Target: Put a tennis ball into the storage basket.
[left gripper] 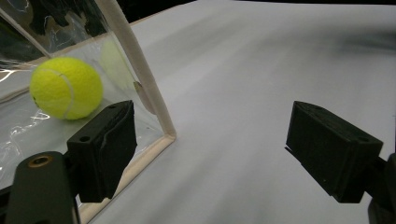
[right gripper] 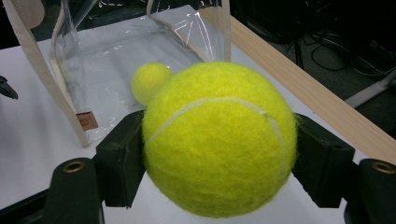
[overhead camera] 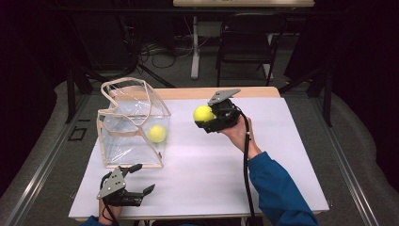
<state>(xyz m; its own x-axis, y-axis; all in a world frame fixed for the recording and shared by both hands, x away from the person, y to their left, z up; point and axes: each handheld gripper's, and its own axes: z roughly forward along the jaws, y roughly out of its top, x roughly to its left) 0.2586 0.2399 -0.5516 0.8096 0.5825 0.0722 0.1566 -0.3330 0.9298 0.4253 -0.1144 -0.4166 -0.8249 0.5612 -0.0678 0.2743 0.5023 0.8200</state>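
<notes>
The right gripper point(overhead camera: 205, 118) has a ball point(overhead camera: 203, 114) clamped between its jaws, up off the table point(overhead camera: 263, 155) and out to the right of the bag point(overhead camera: 133, 123). From the right gripper view the grip is plain: both black pads press into the ball's point(right gripper: 219, 140) sides, felt bulging past them, with the bag point(right gripper: 70, 70) beyond. A second ball point(overhead camera: 157, 133) sits inside the clear bag, low in its right corner; the left gripper view catches that second ball point(left gripper: 66, 87) through the plastic, resting on the bag's floor. The bag stands with its mouth open, the cream-trimmed rim sagging, though how far it leans is hard to judge through the clear plastic. Down at the near edge, the left gripper point(overhead camera: 141, 181) waits just in front of the bag, jaws spread wide with nothing between them, its left jaw close by the bag's point(left gripper: 140, 79) trimmed corner.
</notes>
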